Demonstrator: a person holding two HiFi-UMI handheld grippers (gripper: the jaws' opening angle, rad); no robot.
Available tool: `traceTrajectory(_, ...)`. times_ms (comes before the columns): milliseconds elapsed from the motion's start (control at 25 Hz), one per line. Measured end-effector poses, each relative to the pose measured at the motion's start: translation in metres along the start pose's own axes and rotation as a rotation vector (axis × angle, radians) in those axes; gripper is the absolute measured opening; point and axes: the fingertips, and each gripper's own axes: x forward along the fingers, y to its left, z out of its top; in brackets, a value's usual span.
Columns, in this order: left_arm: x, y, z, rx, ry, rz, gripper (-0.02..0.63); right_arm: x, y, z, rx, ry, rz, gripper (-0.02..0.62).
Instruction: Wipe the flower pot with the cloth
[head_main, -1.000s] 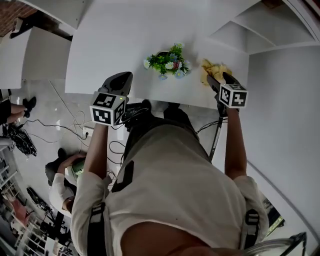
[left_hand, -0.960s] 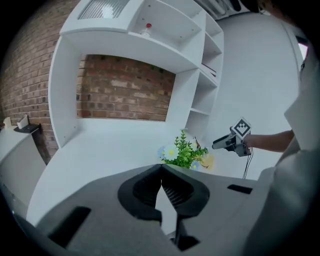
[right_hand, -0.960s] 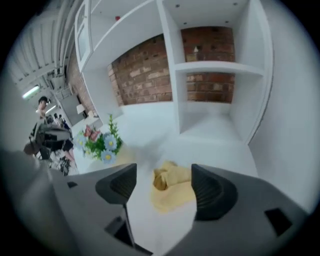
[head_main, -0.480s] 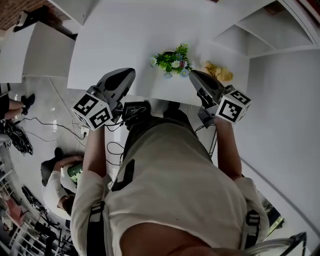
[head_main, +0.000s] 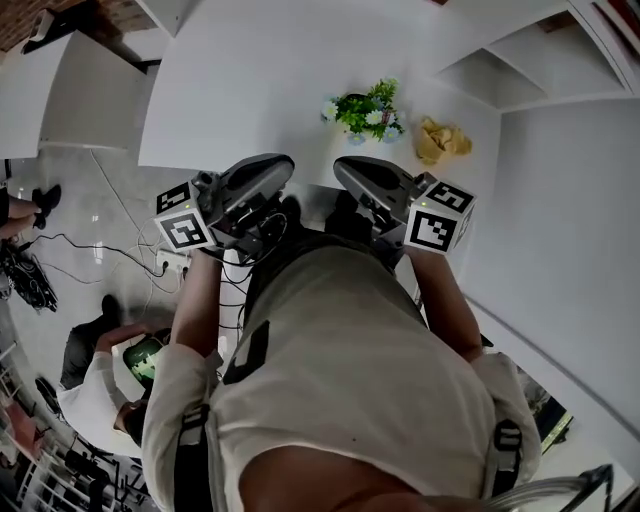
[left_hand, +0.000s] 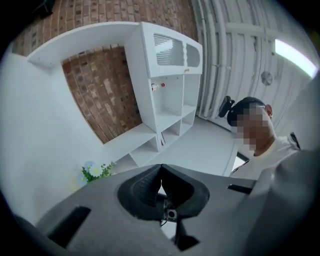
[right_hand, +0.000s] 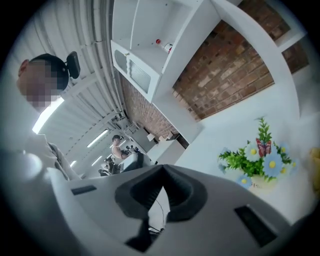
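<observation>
The left gripper (head_main: 283, 163) and the right gripper (head_main: 342, 166) are held clenched and empty at the near edge of the white table (head_main: 250, 90). The yellow cloth (head_main: 441, 140) is seen crumpled near the flower pot (head_main: 365, 110), apart from it. No wiping is under way; whether it is finished cannot be told. Brick wall (left_hand: 100, 95), white shelves (left_hand: 170, 100) and floor cables (head_main: 120, 240) are seen around.

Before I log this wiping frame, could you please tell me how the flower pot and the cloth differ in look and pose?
The flower pot stands upright, whereas the cloth lies crumpled. The flower pot carries green leaves with blue and white blooms; the cloth is plain yellow. Both rest on the white table, apart from each other.
</observation>
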Motion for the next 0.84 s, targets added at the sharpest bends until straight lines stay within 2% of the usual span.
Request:
traceTrajectory(80, -0.003, 0.002, -0.008, -0.014, 0.023, 0.005, 0.02, 0.001, 0.005, -0.005, 0.007, 0.011, 0.002, 0.011)
traceTrajectory(240, 0.0, 0.013, -0.027, 0.049, 0.103, 0.086, 0.02, 0.004, 0.015, -0.009, -0.002, 0.023, 0.028, 0.011)
traceTrajectory(440, 0.011, 0.025, -0.023, 0.083, 0.11, 0.131, 0.02, 0.011, 0.008, 0.002, 0.003, 0.02, 0.09, 0.011)
traceTrajectory(640, 0.024, -0.013, -0.044, 0.136, 0.136, 0.147, 0.02, -0.026, 0.035, -0.008, -0.011, -0.011, 0.151, 0.011)
traceTrajectory(840, 0.051, -0.046, -0.086, 0.151, 0.13, 0.177, 0.02, -0.078, 0.044, -0.021, 0.015, -0.025, 0.192, 0.011)
